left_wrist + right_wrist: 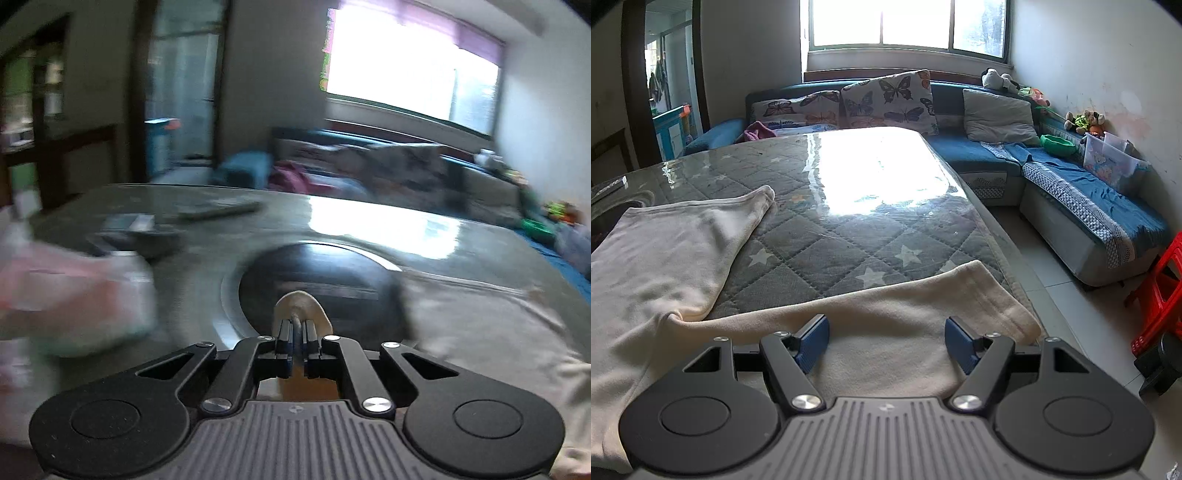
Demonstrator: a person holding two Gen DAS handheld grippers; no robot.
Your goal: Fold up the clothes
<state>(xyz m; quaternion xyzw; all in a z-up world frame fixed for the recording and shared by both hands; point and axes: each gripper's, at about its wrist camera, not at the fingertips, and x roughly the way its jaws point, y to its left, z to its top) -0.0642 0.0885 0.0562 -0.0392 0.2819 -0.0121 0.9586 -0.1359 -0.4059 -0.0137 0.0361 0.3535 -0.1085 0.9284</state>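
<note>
Left gripper (295, 338) clenched on a pinch of cream garment (301, 308); the rest trails off to its right over the table (229, 206). Right gripper (886, 341) released, jaws wide, garment's leg spread beneath and ahead.

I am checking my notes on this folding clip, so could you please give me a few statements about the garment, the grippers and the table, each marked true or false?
1. The left gripper is shut on a bit of the cream garment. True.
2. The right gripper is clamped on the garment. False: its jaws stand open above the cloth, nothing pinched.
3. The garment lies on a table with a grey quilted star-pattern cover under clear plastic. True.
4. The garment is already folded into a neat square. False: it lies spread out, two leg-like parts pointing away.
5. A red plastic stool stands on the floor right of the table. True.
</note>
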